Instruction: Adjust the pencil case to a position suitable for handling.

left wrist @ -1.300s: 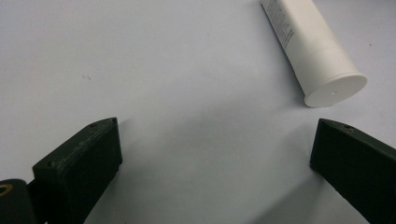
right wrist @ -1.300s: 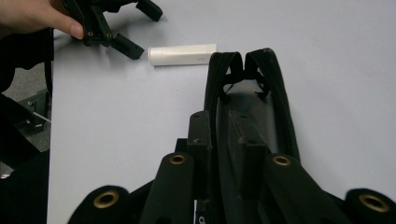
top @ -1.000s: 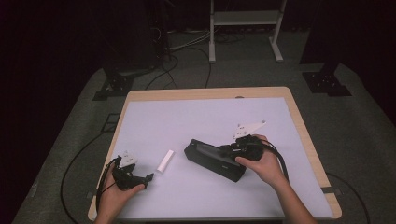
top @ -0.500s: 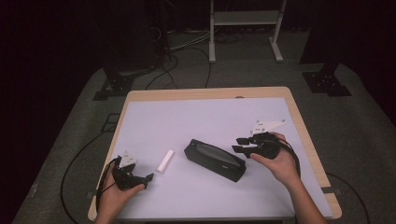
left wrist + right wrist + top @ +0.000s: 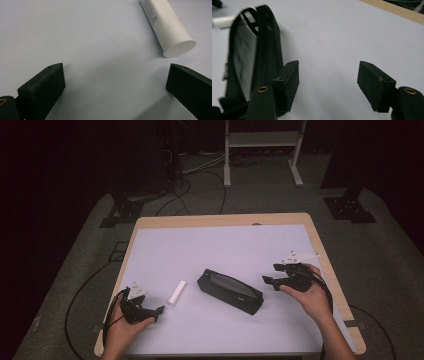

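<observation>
A black zip pouch (image 5: 230, 291) with a mesh top lies slantwise in the middle of the table; it reaches along the left of the right gripper view (image 5: 254, 60). A white tube (image 5: 176, 292) lies to its left, and its capped end (image 5: 167, 32) shows in the left gripper view. My left gripper (image 5: 157, 310) rests open near the front left corner, just short of the tube, with nothing between its jaws (image 5: 112, 87). Beside the pouch's right end my right gripper (image 5: 270, 282) stands open and apart from it, holding nothing (image 5: 328, 80).
The table (image 5: 220, 220) has a pale mat with a wooden rim. Cables trail from both grippers over the front edge. Beyond the far edge stand a white frame stand (image 5: 262, 150), dark stand bases (image 5: 350, 210) and floor cables.
My right gripper has let go of the pouch and drawn back to the right, now open. The pouch lies flat on the table. The left gripper has stayed put.
</observation>
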### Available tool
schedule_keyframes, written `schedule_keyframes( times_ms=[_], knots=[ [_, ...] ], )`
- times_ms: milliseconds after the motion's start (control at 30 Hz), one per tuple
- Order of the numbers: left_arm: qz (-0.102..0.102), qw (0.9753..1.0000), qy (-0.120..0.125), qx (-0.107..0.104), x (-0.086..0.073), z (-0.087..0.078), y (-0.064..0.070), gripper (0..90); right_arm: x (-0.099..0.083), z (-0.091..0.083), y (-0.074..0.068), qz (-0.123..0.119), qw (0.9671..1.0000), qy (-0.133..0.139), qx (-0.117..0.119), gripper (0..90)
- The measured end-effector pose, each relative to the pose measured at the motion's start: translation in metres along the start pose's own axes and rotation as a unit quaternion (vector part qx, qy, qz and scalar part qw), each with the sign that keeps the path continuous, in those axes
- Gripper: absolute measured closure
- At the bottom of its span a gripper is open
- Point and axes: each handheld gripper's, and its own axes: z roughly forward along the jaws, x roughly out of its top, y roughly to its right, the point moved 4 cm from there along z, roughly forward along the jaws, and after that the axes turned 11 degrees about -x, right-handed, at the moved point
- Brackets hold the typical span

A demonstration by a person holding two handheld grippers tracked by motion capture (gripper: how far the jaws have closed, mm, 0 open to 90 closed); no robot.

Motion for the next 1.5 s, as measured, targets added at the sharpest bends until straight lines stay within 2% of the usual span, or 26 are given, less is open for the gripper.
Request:
schedule_keyframes(
  times_ms=[233,400,567,833,1100,1333,1500],
  knots=[
    [0.000,1.0000,0.000,0.000,0.000,0.000,0.000,1.2,-0.017,0.003,0.016,0.015,0.9994,-0.009,-0.028,29.6],
    [-0.001,1.0000,0.000,0.000,0.000,0.000,0.000,1.1,-0.026,0.007,0.029,0.027,0.9976,-0.024,-0.059,27.0],
    [0.000,1.0000,0.000,0.000,0.000,0.000,0.000,1.1,-0.038,0.013,0.041,0.041,0.9957,-0.040,-0.073,26.0],
    [-0.001,1.0000,0.001,-0.001,0.000,0.000,0.000,1.1,-0.052,0.020,0.056,0.061,0.9930,-0.054,-0.085,24.6],
    [-0.001,1.0000,0.000,0.000,0.000,0.000,0.000,1.1,-0.061,0.027,0.064,0.073,0.9914,-0.062,-0.089,24.1],
    [-0.002,1.0000,0.001,-0.001,0.000,0.000,0.000,1.1,-0.067,0.032,0.068,0.070,0.9904,-0.069,-0.097,23.1],
    [-0.001,1.0000,0.001,-0.001,0.000,0.000,0.000,1.2,-0.068,0.034,0.065,0.054,0.9910,-0.067,-0.102,19.0]
  ],
)
